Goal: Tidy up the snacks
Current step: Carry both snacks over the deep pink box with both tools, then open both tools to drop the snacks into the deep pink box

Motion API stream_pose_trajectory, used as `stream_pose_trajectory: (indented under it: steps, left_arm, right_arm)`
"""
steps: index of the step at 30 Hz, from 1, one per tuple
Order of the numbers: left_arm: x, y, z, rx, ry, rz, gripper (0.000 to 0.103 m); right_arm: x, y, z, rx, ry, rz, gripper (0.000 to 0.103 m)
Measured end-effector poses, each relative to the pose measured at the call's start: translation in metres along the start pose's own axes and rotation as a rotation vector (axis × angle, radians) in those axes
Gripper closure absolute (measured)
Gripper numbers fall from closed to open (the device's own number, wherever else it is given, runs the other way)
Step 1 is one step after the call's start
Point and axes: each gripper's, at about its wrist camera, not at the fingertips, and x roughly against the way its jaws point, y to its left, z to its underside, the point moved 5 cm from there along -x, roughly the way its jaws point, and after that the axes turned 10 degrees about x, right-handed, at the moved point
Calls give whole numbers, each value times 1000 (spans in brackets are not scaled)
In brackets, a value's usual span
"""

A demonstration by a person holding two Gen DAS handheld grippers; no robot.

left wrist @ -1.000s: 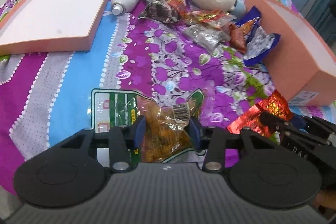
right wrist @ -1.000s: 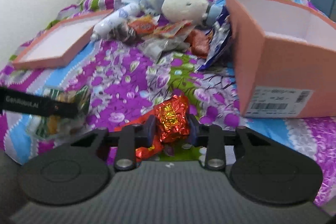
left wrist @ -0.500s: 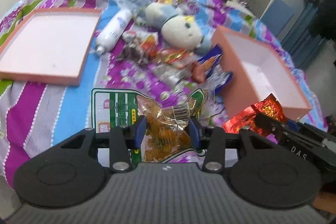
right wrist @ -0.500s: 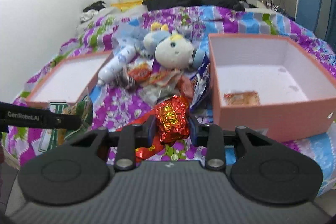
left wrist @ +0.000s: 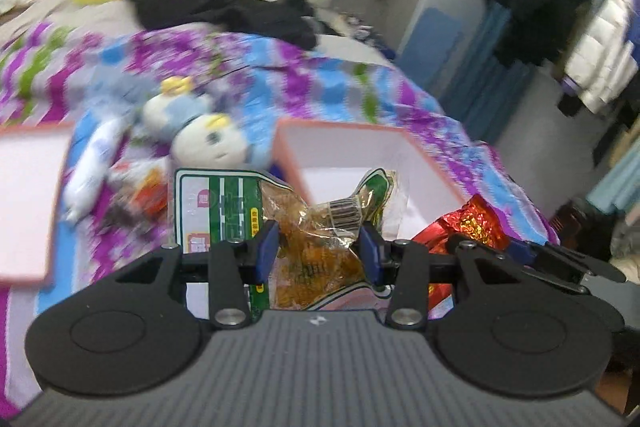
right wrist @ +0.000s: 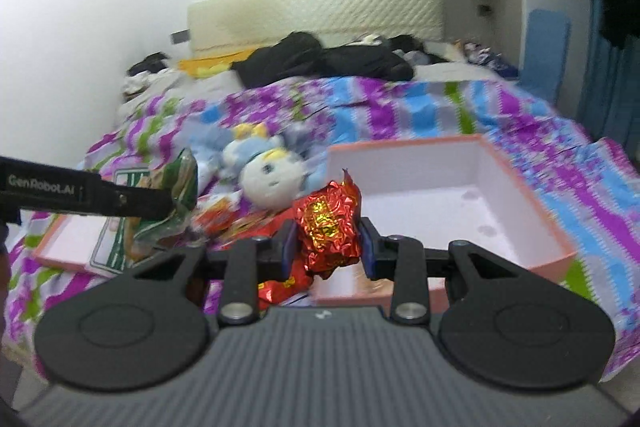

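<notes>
Bright even indoor light; motion blur on bedding; fisheye-bent edges

Crinkled glossy red foil snack (right wrist: 329, 227), clear shiny plastic snack bag (left wrist: 316, 239), matt cardboard box (right wrist: 440, 183), printed cloth bedspread (right wrist: 400, 107)

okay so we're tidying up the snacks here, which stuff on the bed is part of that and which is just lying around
Part of the job:
green snack bag in the left gripper
red foil snack in the right gripper
pink box
loose snacks on the bedspread

Just lying about:
plush toy
white bottle
black clothes
pink lid
</notes>
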Motion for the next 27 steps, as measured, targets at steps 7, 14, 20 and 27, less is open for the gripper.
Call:
stream_pose_trajectory:
  steps: [7,14,20,27]
  left_arm:
    - [-81,-64,-22,-52,142,65,54]
    - [-185,-99,-36,-67,316,26,54]
    - [-256,-115,-37,-90,486,-81,54]
    - [-307,-130,-27,-159,575,-172,54]
  right_arm:
    - [-29,-72,-4,-67,82,52,67]
    - [-87,-142,6,-120,226,60,67]
    - [-131,-187,19,-121,325,46,67]
    - [-170,-218,43,-146,421,-20,67]
